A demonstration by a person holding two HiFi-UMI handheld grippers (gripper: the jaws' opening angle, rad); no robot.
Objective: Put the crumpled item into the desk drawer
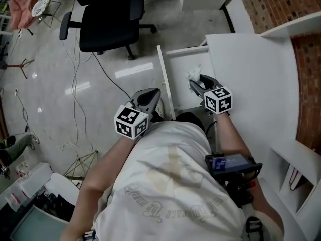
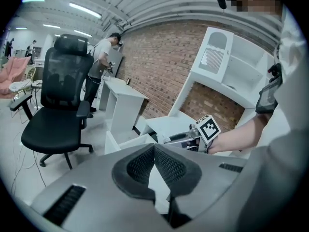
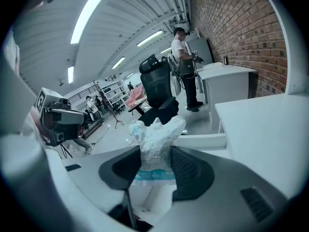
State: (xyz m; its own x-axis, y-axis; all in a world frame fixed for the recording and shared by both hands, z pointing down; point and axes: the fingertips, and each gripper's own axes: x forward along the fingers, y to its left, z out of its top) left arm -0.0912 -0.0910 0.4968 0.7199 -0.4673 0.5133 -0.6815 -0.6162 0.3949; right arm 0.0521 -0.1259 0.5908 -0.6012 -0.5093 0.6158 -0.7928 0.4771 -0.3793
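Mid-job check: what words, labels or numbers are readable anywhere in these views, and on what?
Nothing reads clearly.
Shirt back: curved printed lettering, too distorted to read.
Waist device screen: blue display, print too small.
Marker cubes: square patterns only, no letters.
Crumpled item: teal band, no legible print.

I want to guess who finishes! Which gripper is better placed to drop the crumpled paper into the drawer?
Right. The right gripper pinches the crumpled paper and hangs over the open drawer. The left gripper is shut on nothing, outside the drawer's front.
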